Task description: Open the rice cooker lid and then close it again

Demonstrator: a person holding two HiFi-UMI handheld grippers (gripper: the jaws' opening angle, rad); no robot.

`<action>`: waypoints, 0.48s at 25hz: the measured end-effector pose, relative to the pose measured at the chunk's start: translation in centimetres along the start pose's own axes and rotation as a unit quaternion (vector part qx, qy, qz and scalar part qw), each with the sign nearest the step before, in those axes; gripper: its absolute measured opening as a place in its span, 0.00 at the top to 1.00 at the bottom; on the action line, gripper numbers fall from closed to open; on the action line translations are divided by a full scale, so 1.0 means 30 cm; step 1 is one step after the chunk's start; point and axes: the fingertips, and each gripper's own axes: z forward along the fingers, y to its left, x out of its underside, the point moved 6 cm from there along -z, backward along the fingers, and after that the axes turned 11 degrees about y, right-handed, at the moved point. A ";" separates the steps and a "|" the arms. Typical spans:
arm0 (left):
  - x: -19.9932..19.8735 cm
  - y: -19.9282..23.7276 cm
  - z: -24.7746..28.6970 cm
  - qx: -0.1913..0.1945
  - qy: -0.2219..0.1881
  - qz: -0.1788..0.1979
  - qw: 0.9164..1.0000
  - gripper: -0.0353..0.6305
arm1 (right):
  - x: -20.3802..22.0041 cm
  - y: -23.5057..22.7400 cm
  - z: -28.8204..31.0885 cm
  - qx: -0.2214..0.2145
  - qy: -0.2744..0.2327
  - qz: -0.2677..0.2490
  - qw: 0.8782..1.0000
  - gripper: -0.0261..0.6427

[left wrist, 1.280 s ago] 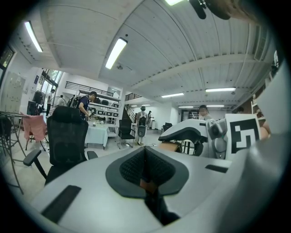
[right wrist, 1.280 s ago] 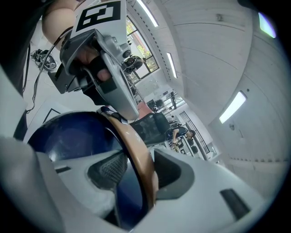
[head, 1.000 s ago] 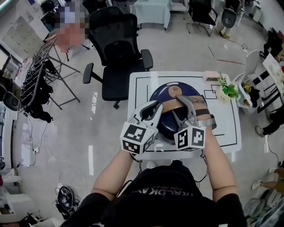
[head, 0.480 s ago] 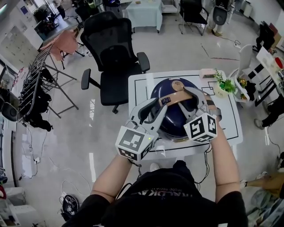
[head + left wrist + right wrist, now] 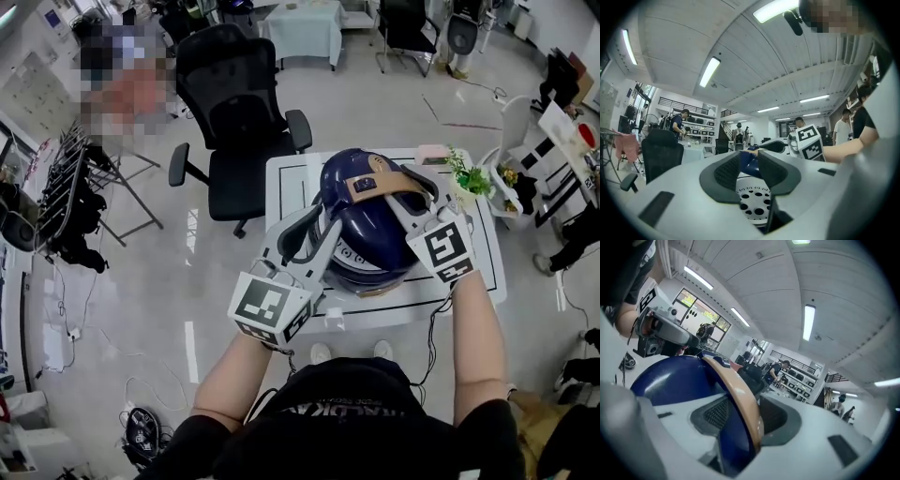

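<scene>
The rice cooker (image 5: pixel 380 279) stands on the white table (image 5: pixel 291 183) with its dark blue lid (image 5: pixel 370 225) swung up and tilted. A tan handle (image 5: pixel 370 185) crosses the lid. My right gripper (image 5: pixel 400 187) is shut on that handle (image 5: pixel 740 397), which runs with the lid's blue edge (image 5: pixel 670 378) between the jaws of the right gripper (image 5: pixel 745 420). My left gripper (image 5: pixel 328 227) hovers at the cooker's front left, open. Through its empty gap in the left gripper view (image 5: pixel 750 161) I see the lid (image 5: pixel 746 169), with the perforated white inner plate (image 5: pixel 752 208) below.
A small plant (image 5: pixel 469 176) and a pink box (image 5: pixel 431 153) sit at the table's far right. A black office chair (image 5: pixel 239 112) stands behind the table, and a drying rack (image 5: pixel 75 197) stands to the left. Several people stand in the background of both gripper views.
The lid has swung up from flat to steeply tilted, lifted by the right gripper on its handle. Both grippers rose, and the left one drew back toward me.
</scene>
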 end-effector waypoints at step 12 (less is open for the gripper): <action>-0.004 -0.150 0.030 -0.047 -0.007 -0.021 0.999 0.76 | 0.121 -0.250 -0.098 -0.031 -0.093 0.177 0.979 0.69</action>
